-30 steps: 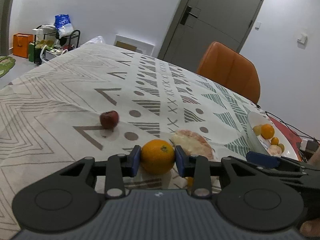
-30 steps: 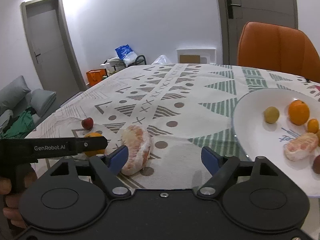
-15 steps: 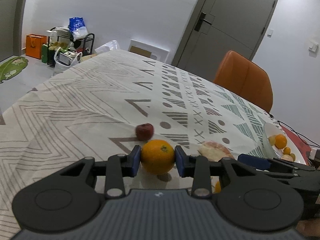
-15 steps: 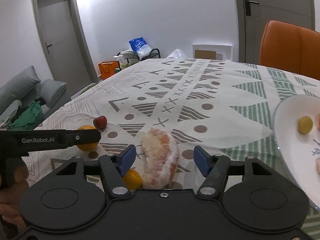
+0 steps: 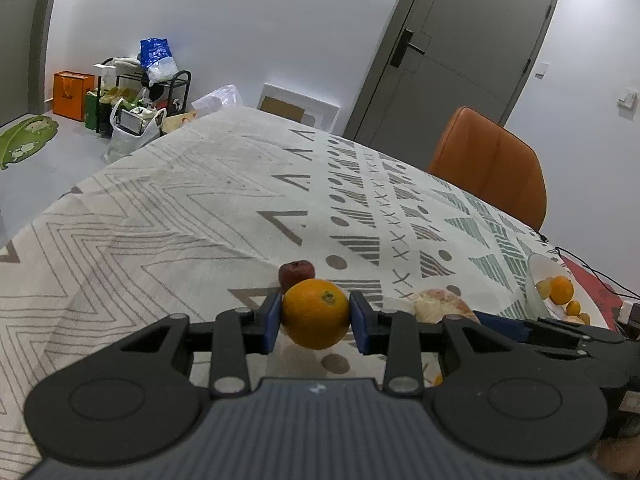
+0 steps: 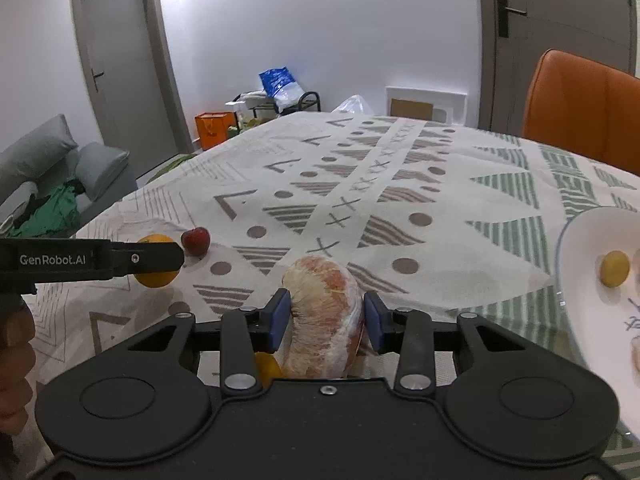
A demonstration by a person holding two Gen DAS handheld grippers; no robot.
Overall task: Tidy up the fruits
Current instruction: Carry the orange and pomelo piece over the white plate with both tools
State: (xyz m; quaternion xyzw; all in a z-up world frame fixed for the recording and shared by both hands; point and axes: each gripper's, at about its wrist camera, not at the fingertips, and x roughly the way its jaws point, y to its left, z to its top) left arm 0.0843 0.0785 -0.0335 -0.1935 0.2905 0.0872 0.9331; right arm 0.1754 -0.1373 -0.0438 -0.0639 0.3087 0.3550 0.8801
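At lower centre, the right gripper (image 6: 325,321) is closing on the peeled citrus (image 6: 325,320), seemingly touching it already, while the left gripper (image 5: 315,321) clamps the orange (image 5: 316,313), both plate-bound (image 6: 576,280).

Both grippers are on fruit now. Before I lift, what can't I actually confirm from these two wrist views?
- Small yellow-orange fruit, right wrist view: mostly hidden behind the right gripper body and the peeled pomelo piece.
- White plate: cut off by the right edge, so its contents are partly unseen.
- Small dark red fruit, left wrist view: lower part hidden behind the round orange.
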